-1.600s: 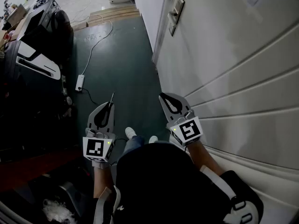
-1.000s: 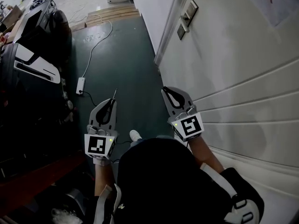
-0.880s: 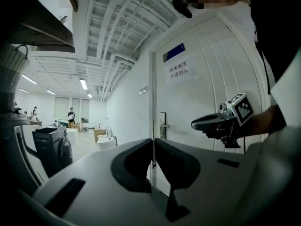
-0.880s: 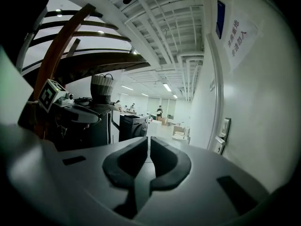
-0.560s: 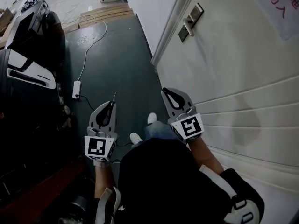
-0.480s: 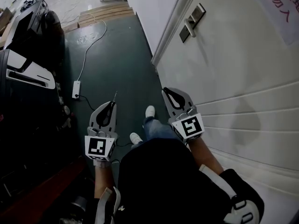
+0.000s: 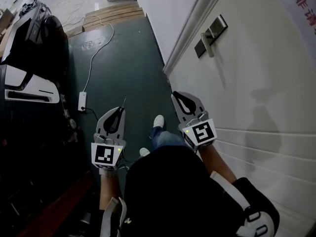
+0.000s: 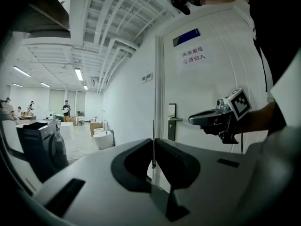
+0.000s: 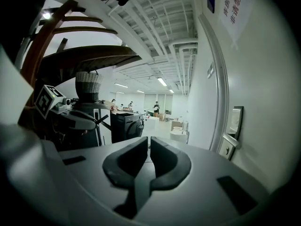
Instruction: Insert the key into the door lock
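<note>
Left gripper pinches thin metal key, tip pointing far. Right gripper pressed together beside white panelled door. Dark lock plate with lever handle farther along door.

We see open air from the right gripper up to the door lock plate, far right. The door walls the right side and black machines the left. A power strip lies on the green floor between them.

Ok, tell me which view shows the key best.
The left gripper view: the key stands edge-on, clamped between the left gripper's closed jaws. The head view shows only a thin sliver past that gripper's tips; the right gripper view does not show it.
</note>
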Demonstrator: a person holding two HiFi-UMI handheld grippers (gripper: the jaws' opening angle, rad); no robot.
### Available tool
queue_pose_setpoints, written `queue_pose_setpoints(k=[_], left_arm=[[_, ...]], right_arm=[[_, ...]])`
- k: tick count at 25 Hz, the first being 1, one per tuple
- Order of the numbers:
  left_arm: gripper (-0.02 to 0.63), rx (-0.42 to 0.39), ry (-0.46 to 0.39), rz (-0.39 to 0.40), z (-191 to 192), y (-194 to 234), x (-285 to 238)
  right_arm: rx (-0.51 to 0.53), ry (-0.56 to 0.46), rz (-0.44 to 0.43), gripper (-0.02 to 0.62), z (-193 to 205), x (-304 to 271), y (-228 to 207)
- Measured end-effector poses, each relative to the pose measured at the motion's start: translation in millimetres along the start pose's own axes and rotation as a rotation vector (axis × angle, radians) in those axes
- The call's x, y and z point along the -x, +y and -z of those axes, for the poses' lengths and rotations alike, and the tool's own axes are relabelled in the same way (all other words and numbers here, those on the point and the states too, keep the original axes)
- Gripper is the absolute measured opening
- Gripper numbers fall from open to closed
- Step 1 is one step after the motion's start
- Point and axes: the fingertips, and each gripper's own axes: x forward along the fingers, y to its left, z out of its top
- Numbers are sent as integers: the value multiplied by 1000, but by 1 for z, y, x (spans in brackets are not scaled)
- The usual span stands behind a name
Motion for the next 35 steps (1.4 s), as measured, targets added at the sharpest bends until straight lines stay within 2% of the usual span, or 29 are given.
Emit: queue_pose_setpoints(k=[4,9,17,27,35], left_arm=[[28,-11,-3,5,-9,9,-44],[28,-22,44,1,-16,11,-96],[28,-37,42,1,-31,9,-163],[28,-59,70,91,-35,-12,-214],[28,-51,99,234,-30,-23,-264]], right_arm=[[-3,0,-11,28,-10,-27,-33],[23,-8,-49,28,-2,-55,-73],[-19,-23,-89,28,2,-76,-119],[-56,-24,-62,28,12,-72,-148],[-94,-14,53,28,16,-69,-181]])
